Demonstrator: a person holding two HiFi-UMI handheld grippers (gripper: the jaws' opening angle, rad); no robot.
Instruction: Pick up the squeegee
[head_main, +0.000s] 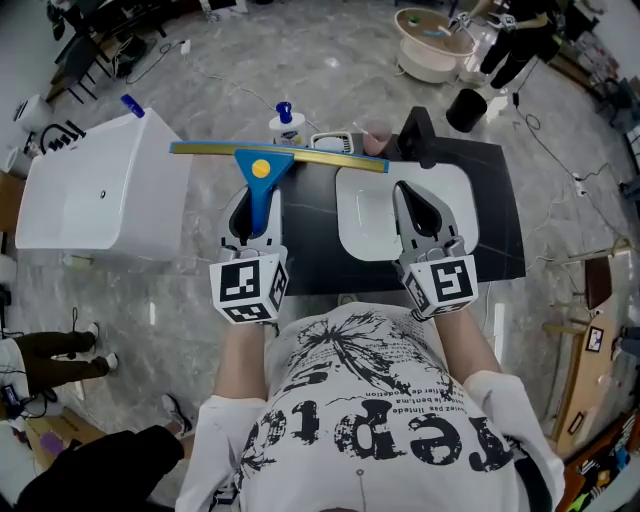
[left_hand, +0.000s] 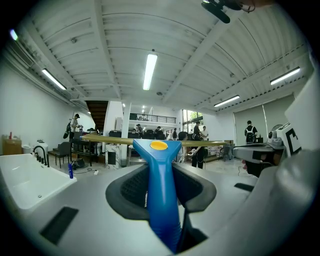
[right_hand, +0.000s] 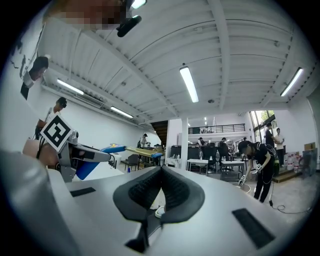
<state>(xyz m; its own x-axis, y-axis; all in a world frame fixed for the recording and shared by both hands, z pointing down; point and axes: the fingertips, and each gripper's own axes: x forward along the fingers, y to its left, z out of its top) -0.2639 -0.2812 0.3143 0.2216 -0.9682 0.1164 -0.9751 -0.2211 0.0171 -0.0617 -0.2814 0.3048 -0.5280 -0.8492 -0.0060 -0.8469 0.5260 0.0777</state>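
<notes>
- The left tongs (head_main: 257, 200) (left_hand: 161, 175) are gripping the blue plastic handle of the squeegee (head_main: 270, 160) (left_hand: 161, 165). Their black ribbed pads are standing partly apart and pressing on the handle from both sides.
- The squeegee is pointing away from the person, with the handle running straight out between the pads. Its long yellowish blade bar is crossing at the far end, at right angles to the handle.
- A round yellow spot is showing on the blue head, just where the handle is widening into the bar.
- In the head view, the bar is stretching from beside the white rectangular tub (head_main: 90, 200) on the left to the far edge of the dark table (head_main: 500, 220).
- The right tongs (head_main: 420, 205) (right_hand: 160, 172) are holding nothing, and their pads are meeting at the tips.
- The right tongs are hovering over the shallow white basin (head_main: 365, 220) on the table, just beside the left tongs and level with them.
- A white bottle with a blue cap (head_main: 286, 125) is standing beyond the blade bar, near its middle.
- A black cup (head_main: 466, 110) is sitting on the grey marbled floor beyond the table's far right corner.
- The person is wearing a white T-shirt with black print (head_main: 380, 410).
</notes>
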